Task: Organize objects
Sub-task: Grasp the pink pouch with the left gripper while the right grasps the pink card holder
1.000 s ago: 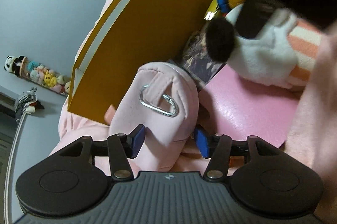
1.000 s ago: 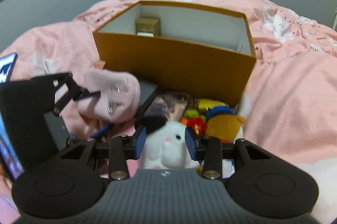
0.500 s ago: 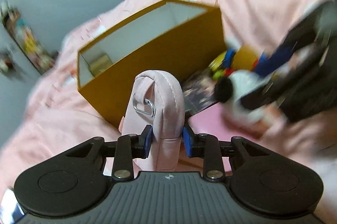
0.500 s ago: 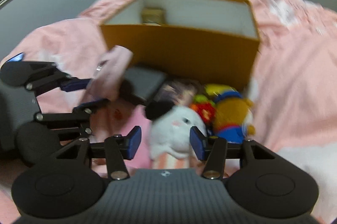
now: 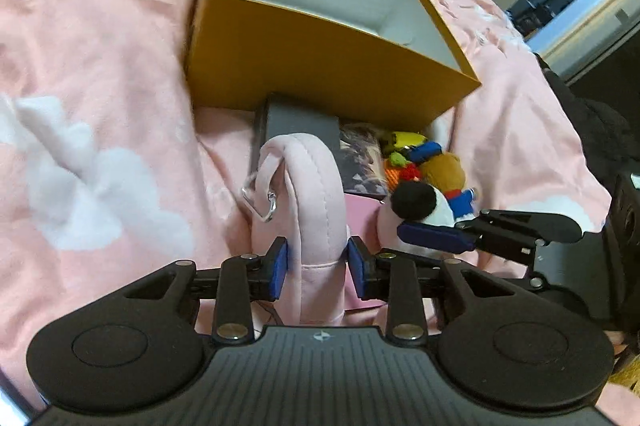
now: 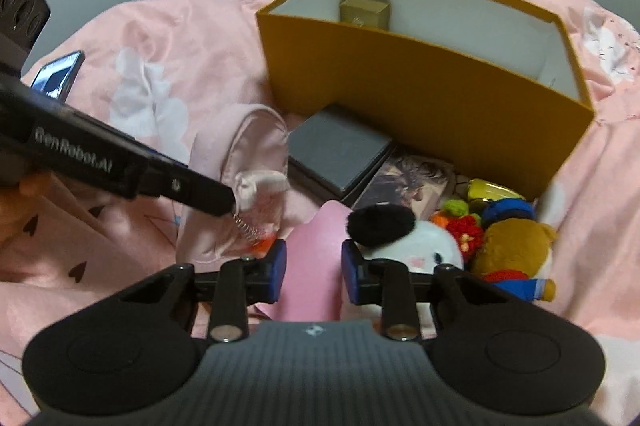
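Showing a pink cloud-print blanket (image 5: 100,85) filling most of both views. Sitting open at upper centre of the left wrist view, an orange box (image 5: 320,73), now level rather than slanting diagonally as a second ago, that view having rolled upright. Resting inside the box's far left corner, a small gold box (image 6: 364,11).

Lying against the box's near wall, a flat grey case (image 6: 340,153), with a heap of soft toys at centre right.

Clamping the pink pouch (image 5: 316,193) at lower centre, the left gripper (image 5: 316,266): jaws wide apart around it a second ago, then closing, just now easing open a little, blue pads pressing both its sides. Standing upright now, the pouch, no longer lying slumped; hanging on its left side, a metal clip (image 5: 260,201).

Pointing steeply down over the toys, the right gripper (image 6: 312,264): jaws just closing further yet standing apart, gripping nothing visible, a flat pink cover showing in the gap. Sitting just outside the right-hand pad now, instead of between the jaws as before, a white plush (image 6: 420,246) with a black ear.

Angling down towards the bed, both tools, the left crossing the left of the right wrist view.
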`<state>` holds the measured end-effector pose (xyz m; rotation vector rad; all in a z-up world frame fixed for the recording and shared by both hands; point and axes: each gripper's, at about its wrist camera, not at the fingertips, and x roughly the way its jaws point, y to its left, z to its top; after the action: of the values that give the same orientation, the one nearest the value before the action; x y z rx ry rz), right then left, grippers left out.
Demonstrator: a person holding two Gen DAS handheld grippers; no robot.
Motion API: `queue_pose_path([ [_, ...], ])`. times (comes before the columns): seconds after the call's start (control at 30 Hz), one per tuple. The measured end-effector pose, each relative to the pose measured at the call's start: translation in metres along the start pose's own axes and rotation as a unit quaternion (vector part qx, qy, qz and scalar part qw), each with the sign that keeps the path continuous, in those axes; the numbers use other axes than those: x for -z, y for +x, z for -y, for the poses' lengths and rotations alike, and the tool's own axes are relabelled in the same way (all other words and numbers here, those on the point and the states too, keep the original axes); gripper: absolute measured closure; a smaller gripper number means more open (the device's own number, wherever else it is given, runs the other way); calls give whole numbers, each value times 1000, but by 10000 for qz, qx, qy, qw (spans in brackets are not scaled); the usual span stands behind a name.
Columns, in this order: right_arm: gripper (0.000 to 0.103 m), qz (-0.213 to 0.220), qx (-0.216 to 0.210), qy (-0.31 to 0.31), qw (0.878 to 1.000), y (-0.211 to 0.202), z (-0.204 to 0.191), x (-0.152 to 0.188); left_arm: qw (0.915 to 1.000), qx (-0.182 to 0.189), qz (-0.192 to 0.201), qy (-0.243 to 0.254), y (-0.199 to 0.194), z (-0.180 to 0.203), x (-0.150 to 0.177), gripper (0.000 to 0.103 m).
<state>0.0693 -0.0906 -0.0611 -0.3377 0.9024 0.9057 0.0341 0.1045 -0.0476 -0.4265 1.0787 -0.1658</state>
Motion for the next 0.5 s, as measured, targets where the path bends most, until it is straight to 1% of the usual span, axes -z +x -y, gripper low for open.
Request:
queue_pose_path([
  [0.03,73,-31,11,-24,10000,3,-1,-2,9997,-229,58,41,-3,2,0,62],
  [0.07,73,-67,12,-54,10000,7,-1,-5,9984,-537,132,118,-4,5,-1,61],
  [0.13,74,-99,35,-131,9999,11,-2,-10,9937,-1076,211,244,-5,11,-1,60],
  [0.17,74,-114,62,-169,9998,14,-3,-14,9920,-1212,240,246,-5,12,-2,60],
  [0.23,74,-150,96,-176,9997,20,-2,-22,9913,-1271,270,228,-2,13,-3,59],
  [0.3,74,-191,70,-163,9997,26,0,-30,9892,-1409,316,239,1,14,-3,56],
  [0.4,74,-272,13,-214,9994,31,0,-38,9790,-1944,349,506,7,20,0,55],
  [0.43,73,-371,-69,-226,9990,33,-1,-38,9732,-2205,301,582,10,19,0,56],
  [0.47,72,-455,-145,-236,9986,34,-3,-38,9694,-2358,258,626,14,19,1,56],
  [0.5,71,-548,-217,-252,9979,35,-6,-35,9708,-2317,215,589,15,16,1,56],
])
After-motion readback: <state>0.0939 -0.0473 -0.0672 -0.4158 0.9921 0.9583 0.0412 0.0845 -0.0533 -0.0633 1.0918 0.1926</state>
